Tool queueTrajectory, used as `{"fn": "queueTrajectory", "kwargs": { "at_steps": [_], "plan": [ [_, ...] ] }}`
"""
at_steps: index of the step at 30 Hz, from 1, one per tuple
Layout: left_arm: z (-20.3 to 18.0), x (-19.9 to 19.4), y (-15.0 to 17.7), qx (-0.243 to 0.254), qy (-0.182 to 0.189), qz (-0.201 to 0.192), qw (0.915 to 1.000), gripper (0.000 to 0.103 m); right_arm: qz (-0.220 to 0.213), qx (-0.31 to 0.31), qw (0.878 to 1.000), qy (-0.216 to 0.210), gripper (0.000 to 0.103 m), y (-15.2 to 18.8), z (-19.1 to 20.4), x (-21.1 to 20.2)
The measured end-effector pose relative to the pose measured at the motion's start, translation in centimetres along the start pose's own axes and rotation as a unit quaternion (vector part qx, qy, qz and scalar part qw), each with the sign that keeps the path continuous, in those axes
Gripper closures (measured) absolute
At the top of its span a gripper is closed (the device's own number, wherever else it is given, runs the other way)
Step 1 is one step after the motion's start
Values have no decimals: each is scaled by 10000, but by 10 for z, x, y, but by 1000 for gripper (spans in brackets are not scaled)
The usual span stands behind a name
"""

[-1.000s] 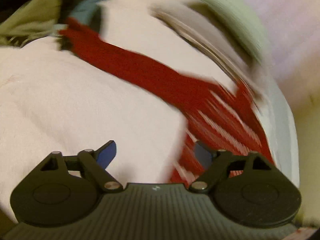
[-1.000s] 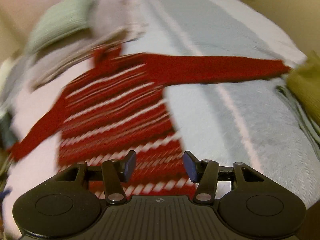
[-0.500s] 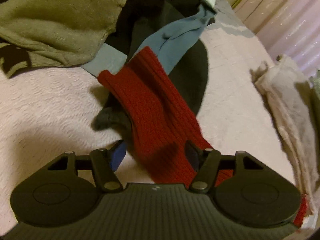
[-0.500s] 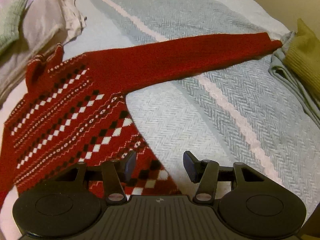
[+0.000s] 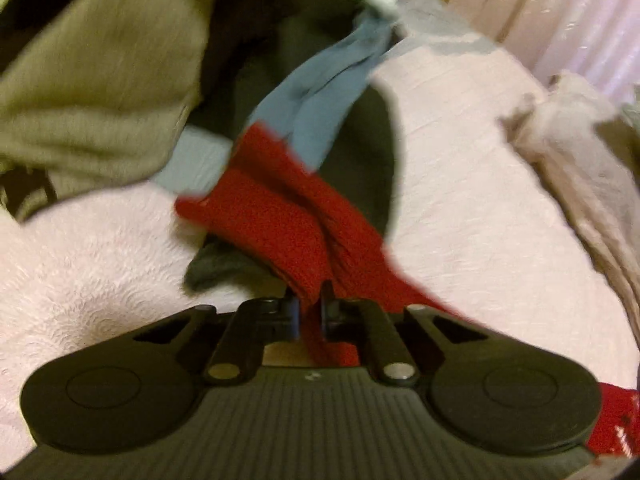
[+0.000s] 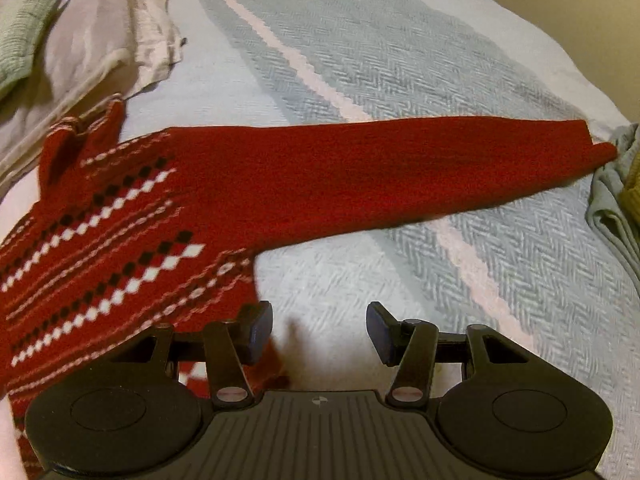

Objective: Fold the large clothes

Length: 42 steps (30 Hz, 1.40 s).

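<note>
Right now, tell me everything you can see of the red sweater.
The red sweater is a thick knit lying flat on the bed. Its body carries bands of white and black diamonds; the sleeves are plain red. One sleeve stretches straight across the grey herringbone blanket, its cuff by a pile of clothes. The other sleeve lies over dark and blue clothes, bunched and pinched in the shut left gripper. The open right gripper hovers at the body's side edge, holding nothing.

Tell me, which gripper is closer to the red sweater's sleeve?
Left. The left gripper is shut on one red sleeve. The right gripper is open above the blanket, beside the sweater's body, short of the other sleeve.
</note>
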<state>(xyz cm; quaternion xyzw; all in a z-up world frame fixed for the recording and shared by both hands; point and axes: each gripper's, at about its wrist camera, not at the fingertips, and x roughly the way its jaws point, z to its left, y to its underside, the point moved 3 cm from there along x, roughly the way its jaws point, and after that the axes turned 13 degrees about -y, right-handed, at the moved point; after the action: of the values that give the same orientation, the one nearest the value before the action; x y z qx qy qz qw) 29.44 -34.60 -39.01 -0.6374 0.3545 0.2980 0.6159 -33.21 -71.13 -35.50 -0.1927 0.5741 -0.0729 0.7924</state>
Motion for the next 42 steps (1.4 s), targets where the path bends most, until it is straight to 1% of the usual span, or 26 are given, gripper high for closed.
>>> {"fn": "queueTrajectory", "kwargs": {
  "at_steps": [2, 4, 5, 7, 8, 9, 11, 13, 14, 16, 17, 19, 21, 22, 24, 26, 27, 28, 31, 32, 33, 34, 35, 37, 39, 42],
  "plan": [
    [-30, -43, 3, 537, 252, -574, 9966, 97, -29, 70, 10000, -22, 54, -2, -11, 1],
    [-76, -97, 15, 1180, 599, -1198, 9839, 98, -76, 170, 9998, -42, 54, -3, -23, -1],
    [-98, -122, 24, 1379, 971, -1350, 9764, 99, -98, 229, 9997, -38, 54, -5, -31, -2],
    [-147, -171, 51, 1834, 1684, -1650, 9544, 99, -142, 366, 9992, -38, 54, -8, -46, -5],
    [-173, -194, 68, 2155, 2043, -1735, 9390, 99, -173, 448, 9988, -52, 54, -9, -53, -7],
    [-202, -218, 93, 2458, 2529, -1699, 9202, 99, -193, 517, 9985, -70, 54, -10, -60, -10],
    [-240, -247, 139, 2732, 3270, -1403, 8937, 99, -250, 596, 9978, -134, 54, -13, -72, -15],
    [-280, -262, 196, 3292, 3902, -915, 8550, 97, -304, 589, 9976, -177, 54, -17, -82, -18],
    [-294, -262, 221, 3528, 3995, -674, 8435, 91, -323, 577, 9976, -180, 54, -17, -86, -19],
    [-312, -245, 271, 3944, 3893, -146, 8322, 86, -300, 567, 9977, -200, 54, -17, -91, -18],
    [-314, -236, 284, 4103, 3731, 22, 8321, 85, -274, 540, 9979, -225, 54, -17, -92, -16],
    [-304, -219, 295, 4234, 3423, 291, 8383, 86, -274, 449, 9980, -349, 54, -18, -89, -13],
    [-279, -209, 280, 4082, 3262, 249, 8523, 76, -345, 416, 9957, -754, 54, -21, -80, -9],
    [-269, -201, 267, 4006, 3175, 191, 8592, 75, -402, 443, 9920, -1115, 54, -22, -72, -6],
    [-251, -192, 246, 3850, 2918, 56, 8756, 74, -497, 622, 9759, -2030, 54, -24, -51, 5],
    [-238, -171, 216, 3685, 2517, -7, 8949, 73, -495, 994, 9501, -2916, 54, -23, -27, 22],
    [-231, -159, 202, 3553, 2357, -19, 9045, 73, -366, 1116, 9400, -3204, 54, -21, -13, 34],
    [-223, -148, 188, 3370, 2226, -33, 9148, 73, -224, 1149, 9351, -3345, 54, -20, -1, 49],
    [-212, -122, 154, 2950, 1929, 38, 9358, 71, 78, 949, 9431, -3186, 55, -15, 28, 90],
    [-205, -118, 147, 2849, 1868, 54, 9402, 71, 103, 845, 9420, -3245, 59, -15, 36, 98],
    [-202, -113, 140, 2765, 1768, 55, 9446, 71, 102, 716, 9382, -3384, 81, -16, 45, 103],
    [-203, -109, 135, 2707, 1736, 64, 9468, 71, 171, 597, 9351, -3489, 99, -18, 54, 107],
    [-200, -105, 127, 2668, 1741, 80, 9479, 71, 214, 412, 9363, -3481, 100, -22, 66, 106],
    [-198, -112, 121, 2661, 1849, 93, 9460, 71, -186, -247, 9372, -3473, 101, -32, 86, 87],
    [-210, -121, 127, 2803, 2127, 38, 9360, 71, -786, -803, 9321, -3443, 102, -46, 94, 57],
    [-233, -129, 148, 3192, 2347, -90, 9181, 71, -1221, -926, 9456, -2868, 102, -56, 76, 42]
  ]
}}
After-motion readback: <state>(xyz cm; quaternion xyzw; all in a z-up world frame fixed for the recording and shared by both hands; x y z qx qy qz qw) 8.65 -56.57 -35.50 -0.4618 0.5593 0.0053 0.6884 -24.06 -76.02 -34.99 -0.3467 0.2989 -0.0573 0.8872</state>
